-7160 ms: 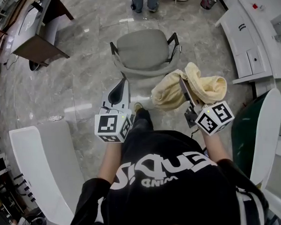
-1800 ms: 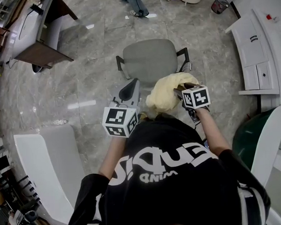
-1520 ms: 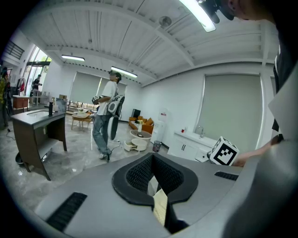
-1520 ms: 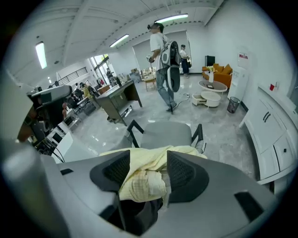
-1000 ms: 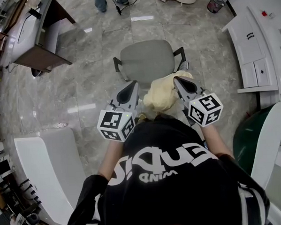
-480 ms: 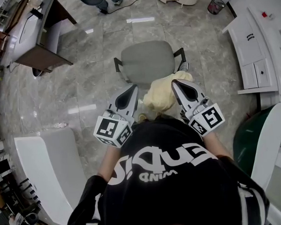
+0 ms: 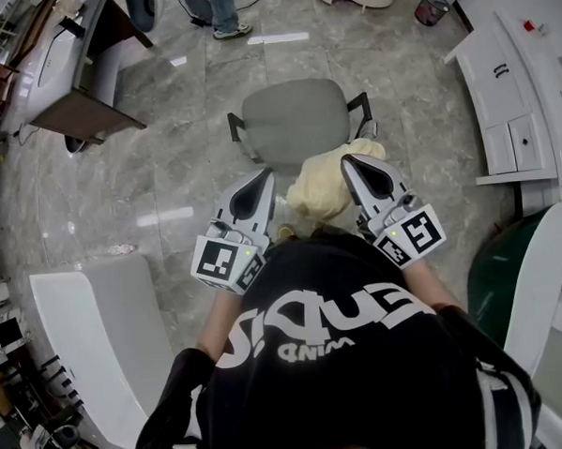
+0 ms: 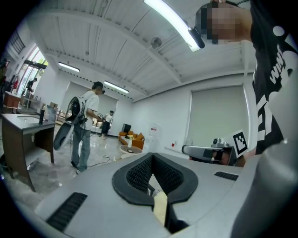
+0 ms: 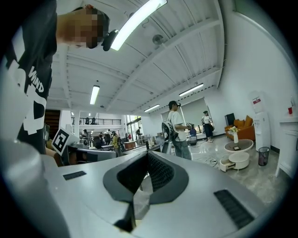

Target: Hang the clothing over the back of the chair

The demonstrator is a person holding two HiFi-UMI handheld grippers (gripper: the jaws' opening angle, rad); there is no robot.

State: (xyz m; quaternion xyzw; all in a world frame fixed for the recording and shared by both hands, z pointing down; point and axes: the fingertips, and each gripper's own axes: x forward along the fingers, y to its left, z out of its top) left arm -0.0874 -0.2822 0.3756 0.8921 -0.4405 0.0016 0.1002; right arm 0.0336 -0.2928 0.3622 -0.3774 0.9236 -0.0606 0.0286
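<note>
Left gripper [image 7: 262, 178]: fingers closed, a cream strip of the clothing [image 7: 324, 190] pinched between them. Right gripper [image 7: 349, 163]: fingers closed too, on a pale fold of it. Clothing: bunched, hanging between and below both sets of fingers. Chair [image 7: 292, 121]: just beyond the fingertips, nothing draped on it. Judged status: garment held at two points; spreading and draping over the chair back outstanding.

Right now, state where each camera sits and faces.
Head view: on the person's head, facing steeply down at chair and clothing; torso, left gripper, right gripper show.
Left gripper view: on that gripper, facing out across the room; its fingers and torso show.
Right gripper view: on its gripper, likewise.
Shared: both gripper views show the backpack-wearing bystander.
</note>
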